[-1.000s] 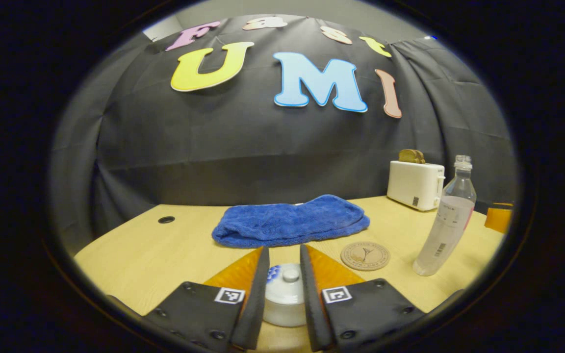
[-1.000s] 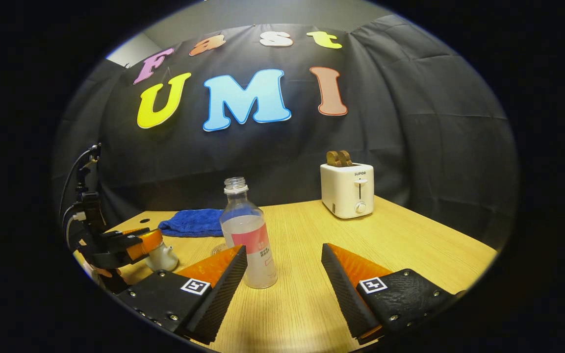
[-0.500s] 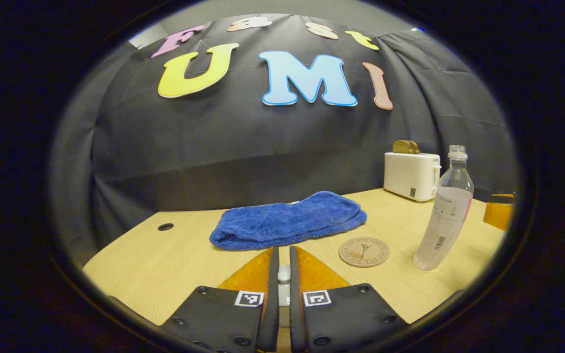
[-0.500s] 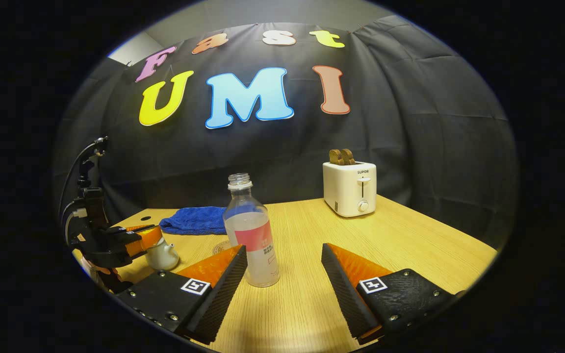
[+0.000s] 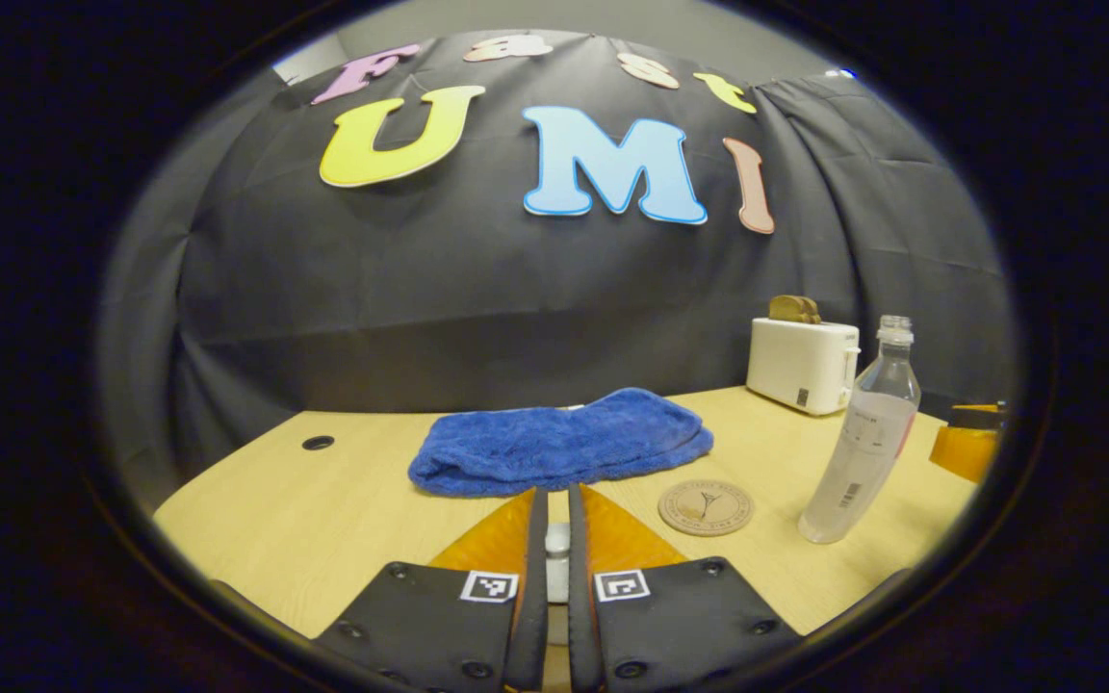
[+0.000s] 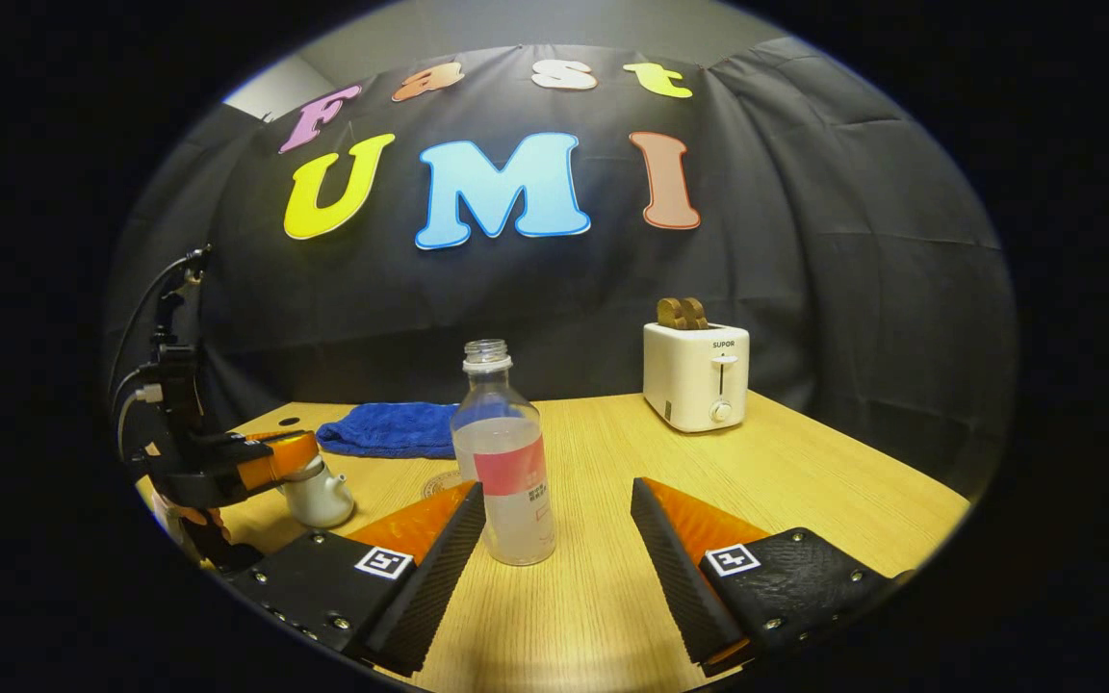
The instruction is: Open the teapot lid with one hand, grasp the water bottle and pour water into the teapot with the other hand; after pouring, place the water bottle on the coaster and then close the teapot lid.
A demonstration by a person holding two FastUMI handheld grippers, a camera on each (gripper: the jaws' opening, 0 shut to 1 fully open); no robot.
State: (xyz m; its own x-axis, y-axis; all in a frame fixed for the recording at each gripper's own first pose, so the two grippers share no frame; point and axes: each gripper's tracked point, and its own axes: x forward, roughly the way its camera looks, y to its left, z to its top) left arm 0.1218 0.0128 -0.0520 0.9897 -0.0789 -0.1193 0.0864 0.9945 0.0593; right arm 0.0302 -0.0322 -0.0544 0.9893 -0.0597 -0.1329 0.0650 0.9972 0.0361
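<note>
Left gripper (image 5: 557, 563): its jaws are drawn nearly together around a small pale knob, the teapot lid (image 5: 557, 547), which sits in the slit between the fingers; both fingers appear to press on it. In the right gripper view this gripper (image 6: 270, 462) hangs at the 9 o'clock edge, directly over the teapot.

Teapot (image 6: 319, 493): a small white pot on the table (image 6: 805, 481), spout turned toward the bottle. Whether the lid has lifted clear of the rim cannot be told.

Right gripper (image 6: 554, 529): jaws spread wide, holding nothing, low over the table.

Water bottle (image 6: 506, 462): upright, uncapped, partly filled. In the right gripper view it stands at about 11 o'clock from the gap between the jaws, just beside the left-hand finger and not yet between the two. Its long axis is vertical, square to the line of the fingers.

Key relation: the right gripper is much the nearer to the bottle; it likely needs a small shift toward 11 o'clock and forward so the body sits between the fingers before closing.

Coaster (image 5: 706, 507): flat on the table at 1 o'clock from the left gripper, between the teapot and the bottle (image 5: 861, 438), near both.

Other things: a blue towel (image 5: 559, 443) at 12 o'clock in the left gripper view; a white toaster (image 6: 696, 373) at the back.

Step in hand: probably lid lift, bottle grasp pending.
</note>
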